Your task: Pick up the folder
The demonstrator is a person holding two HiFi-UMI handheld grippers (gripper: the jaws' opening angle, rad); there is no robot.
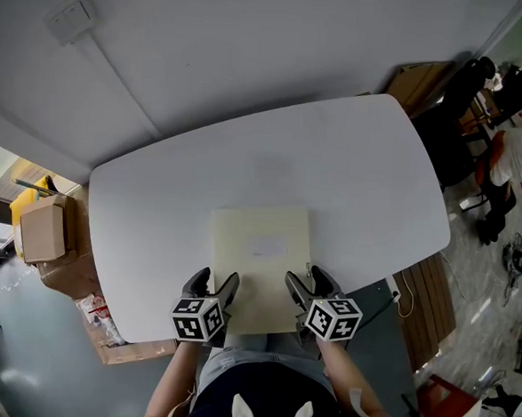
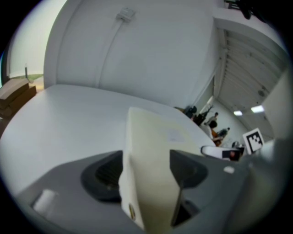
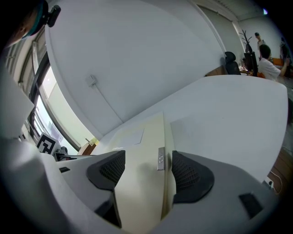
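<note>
A cream folder with a pale label lies flat on the white table, close to the near edge. My left gripper straddles the folder's near left corner, one finger beside it and one over it. In the left gripper view the folder's thick side edge runs up between the wide-apart jaws of the left gripper. My right gripper straddles the near right edge. There the folder and its small metal clasp sit between the right gripper's spread jaws. Neither pair of pads visibly presses on it.
Cardboard boxes stand on the floor left of the table. People sit at desks at the far right. A slatted wooden unit stands by the table's right end. A wall box with a conduit is behind.
</note>
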